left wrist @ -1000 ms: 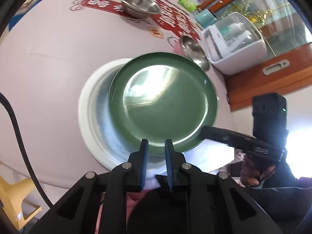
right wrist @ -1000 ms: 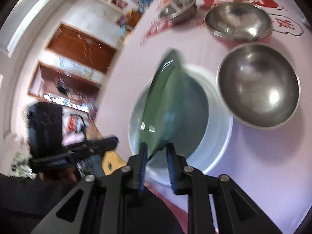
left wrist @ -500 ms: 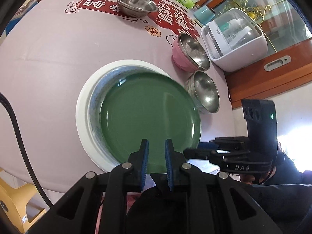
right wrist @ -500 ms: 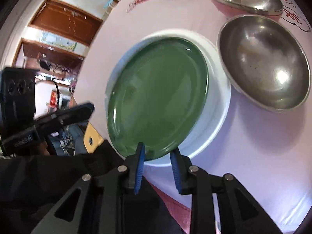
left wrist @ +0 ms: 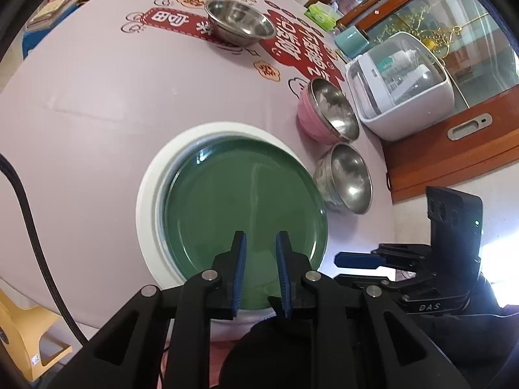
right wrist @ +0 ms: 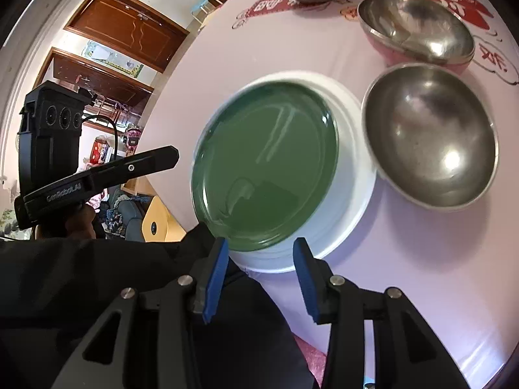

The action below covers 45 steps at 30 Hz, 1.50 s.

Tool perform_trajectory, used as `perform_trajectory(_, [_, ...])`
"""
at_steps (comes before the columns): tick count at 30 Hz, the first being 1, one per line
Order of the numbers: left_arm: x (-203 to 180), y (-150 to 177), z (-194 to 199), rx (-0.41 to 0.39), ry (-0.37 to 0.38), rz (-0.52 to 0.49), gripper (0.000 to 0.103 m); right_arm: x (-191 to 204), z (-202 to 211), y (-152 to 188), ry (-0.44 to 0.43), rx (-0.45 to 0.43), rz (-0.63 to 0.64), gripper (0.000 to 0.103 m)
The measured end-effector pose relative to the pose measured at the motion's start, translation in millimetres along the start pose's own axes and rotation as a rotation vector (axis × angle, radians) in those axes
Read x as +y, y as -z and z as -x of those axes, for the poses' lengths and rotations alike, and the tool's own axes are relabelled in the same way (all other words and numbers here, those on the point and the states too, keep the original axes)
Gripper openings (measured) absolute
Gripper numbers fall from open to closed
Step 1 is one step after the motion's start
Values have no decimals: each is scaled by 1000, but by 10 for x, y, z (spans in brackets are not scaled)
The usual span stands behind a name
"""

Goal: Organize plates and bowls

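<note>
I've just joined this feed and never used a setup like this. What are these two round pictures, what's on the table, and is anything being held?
A person holds a two-finger gripper in each hand; each round picture comes from a camera looking along one gripper's fingers. On the table, a green plate lies flat inside a white plate. Beside them stand two steel bowls, the farther pink outside, and a third bowl farther back. The right gripper has just been opening, with nothing between its fingers. The left gripper is nearly closed over the green plate's near edge, gripping nothing.
</note>
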<state>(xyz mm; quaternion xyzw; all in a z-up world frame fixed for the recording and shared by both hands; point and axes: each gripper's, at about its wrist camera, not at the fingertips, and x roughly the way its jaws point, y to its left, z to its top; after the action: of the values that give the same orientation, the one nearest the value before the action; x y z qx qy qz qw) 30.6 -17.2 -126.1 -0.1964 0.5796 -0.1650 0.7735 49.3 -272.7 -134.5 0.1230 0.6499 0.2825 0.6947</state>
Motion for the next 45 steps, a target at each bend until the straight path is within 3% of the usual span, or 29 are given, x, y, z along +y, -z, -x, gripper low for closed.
perform_trajectory(3, [-20, -39, 27, -20, -18, -2, 20, -35, 113, -10, -1, -42, 3, 43])
perform_trajectory(9, [-94, -131, 95, -71, -59, -9, 27, 9, 282, -24, 21, -148, 10, 55])
perform_trajectory(16, [-82, -228, 227, -116, -114, 18, 47, -31, 445, -68, 82, -252, 10, 65])
perform_trajectory(22, [-50, -327, 356, -142, -188, 16, 58, 77, 513, -143, 174, -348, 8, 69])
perform_trajectory(34, [120, -614, 593, -187, -184, 2, 78, 257, 665, -339, 282, -500, -81, 73])
perform_trajectory(45, [448, -1089, 937, -190, -160, -64, 80, 651, 660, -760, 340, -666, -195, 75])
